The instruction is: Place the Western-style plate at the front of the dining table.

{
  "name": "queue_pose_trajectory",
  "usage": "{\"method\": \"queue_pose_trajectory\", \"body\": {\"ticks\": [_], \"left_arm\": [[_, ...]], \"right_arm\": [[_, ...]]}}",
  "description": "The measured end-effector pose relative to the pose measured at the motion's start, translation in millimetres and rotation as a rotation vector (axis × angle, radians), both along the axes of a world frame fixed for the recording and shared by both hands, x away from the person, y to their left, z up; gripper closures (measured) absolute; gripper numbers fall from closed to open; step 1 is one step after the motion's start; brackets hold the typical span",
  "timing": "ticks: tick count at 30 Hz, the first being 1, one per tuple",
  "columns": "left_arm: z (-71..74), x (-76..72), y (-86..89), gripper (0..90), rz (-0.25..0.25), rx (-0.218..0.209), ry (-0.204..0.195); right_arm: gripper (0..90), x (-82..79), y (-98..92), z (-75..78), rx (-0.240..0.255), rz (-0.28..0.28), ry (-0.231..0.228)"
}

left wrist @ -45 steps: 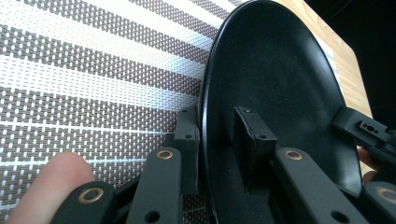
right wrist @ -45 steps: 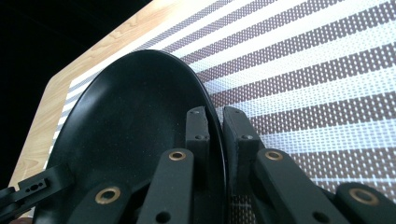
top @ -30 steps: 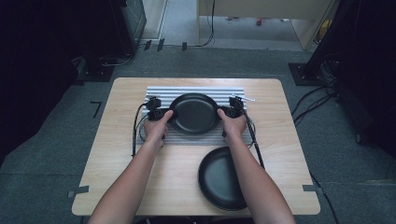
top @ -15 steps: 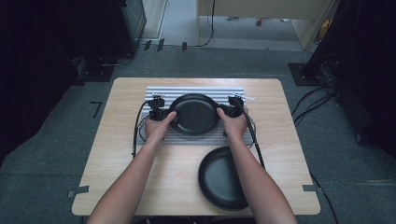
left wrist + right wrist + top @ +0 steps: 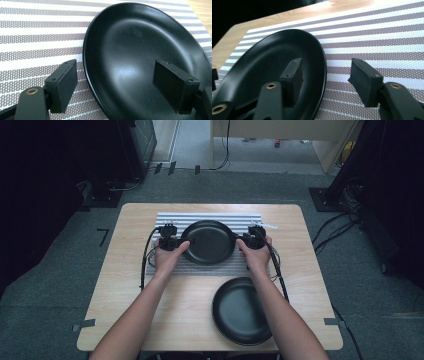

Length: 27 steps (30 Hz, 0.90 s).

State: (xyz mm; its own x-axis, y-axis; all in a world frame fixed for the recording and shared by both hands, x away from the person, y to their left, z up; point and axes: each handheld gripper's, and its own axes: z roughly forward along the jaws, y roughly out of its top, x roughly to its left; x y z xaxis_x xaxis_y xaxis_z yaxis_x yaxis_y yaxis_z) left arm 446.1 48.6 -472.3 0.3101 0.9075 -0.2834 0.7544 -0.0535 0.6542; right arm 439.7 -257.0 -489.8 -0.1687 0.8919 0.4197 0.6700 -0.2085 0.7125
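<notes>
Both my tongs, left gripper (image 5: 112,87) and right gripper (image 5: 329,82), stood open astride black plate (image 5: 208,241) rim on striped mat (image 5: 210,217); next: pinch evenly.

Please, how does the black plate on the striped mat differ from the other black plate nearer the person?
The plate on the striped mat lies on the mat; the near plate lies on bare wood. The mat plate has the left gripper and right gripper open astride its rim; the near plate is partly hidden under the right forearm. Both are round, black and shallow.
</notes>
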Motion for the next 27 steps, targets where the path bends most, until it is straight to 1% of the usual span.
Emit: {"method": "queue_pose_trajectory", "body": {"ticks": [1, 2, 3, 4, 8, 9, 10, 12, 14, 16, 18, 20, 21, 23, 26, 27], "left_arm": [[0.4, -2.0, 0.4, 18.6, -0.002, 0.002, -0.005], [0.4, -2.0, 0.4, 18.3, -0.002, 0.002, -0.005], [1.8, -6.2, 1.7, 17.9, -0.011, 0.005, -0.014], [2.6, -8.5, 2.7, 17.7, -0.013, 0.001, -0.018], [6.5, -18.0, 6.8, 16.7, -0.025, -0.009, -0.038], [6.5, -18.0, 6.8, 16.4, -0.025, -0.009, -0.038], [8.0, -22.6, 9.6, 15.9, -0.03, -0.016, -0.045], [9.6, -27.0, 12.7, 14.8, -0.035, -0.025, -0.052], [10.5, -30.7, 15.1, 14.7, -0.037, -0.015, -0.056], [10.9, -34.4, 17.4, 14.7, -0.034, -0.007, -0.059], [11.4, -37.8, 20.6, 14.7, -0.031, -0.021, -0.058], [11.7, -39.1, 21.7, 14.7, -0.029, -0.02, -0.062], [12.9, -43.2, 25.3, 14.7, -0.028, -0.025, -0.071], [14.1, -47.0, 28.8, 14.7, -0.023, -0.035, -0.073], [15.6, -51.1, 32.2, 14.7, -0.023, -0.034, -0.077], [16.8, -55.3, 35.7, 14.7, -0.022, -0.03, -0.081]], "right_arm": [[36.1, -1.5, -1.5, 1.9, 0.0, 0.007, 0.006], [36.1, -1.5, -1.5, 1.9, 0.0, 0.007, 0.006], [34.2, -5.3, -3.9, 5.5, -0.03, 0.025, 0.018], [34.2, -7.3, -5.5, 6.8, -0.035, 0.025, 0.012], [32.5, -17.1, -13.4, 9.7, -0.029, 0.044, -0.006], [32.4, -19.6, -15.3, 10.1, -0.027, 0.045, -0.005], [32.2, -21.9, -17.1, 10.3, -0.029, 0.049, -0.008], [31.7, -26.8, -20.1, 10.9, -0.023, 0.053, -0.006], [31.3, -31.5, -22.7, 11.4, -0.029, 0.064, -0.009], [30.6, -36.6, -25.4, 12.3, -0.028, 0.073, -0.011], [30.0, -41.8, -27.6, 13.6, -0.029, 0.081, -0.013], [29.4, -44.3, -28.5, 14.4, -0.031, 0.085, -0.013], [29.0, -48.9, -30.5, 15.8, -0.04, 0.094, -0.022], [28.8, -53.6, -32.3, 17.9, -0.039, 0.097, -0.022], [28.6, -60.6, -36.1, 21.1, -0.042, 0.1, -0.031], [28.6, -63.0, -37.7, 21.8, -0.05, 0.1, -0.036]]}}
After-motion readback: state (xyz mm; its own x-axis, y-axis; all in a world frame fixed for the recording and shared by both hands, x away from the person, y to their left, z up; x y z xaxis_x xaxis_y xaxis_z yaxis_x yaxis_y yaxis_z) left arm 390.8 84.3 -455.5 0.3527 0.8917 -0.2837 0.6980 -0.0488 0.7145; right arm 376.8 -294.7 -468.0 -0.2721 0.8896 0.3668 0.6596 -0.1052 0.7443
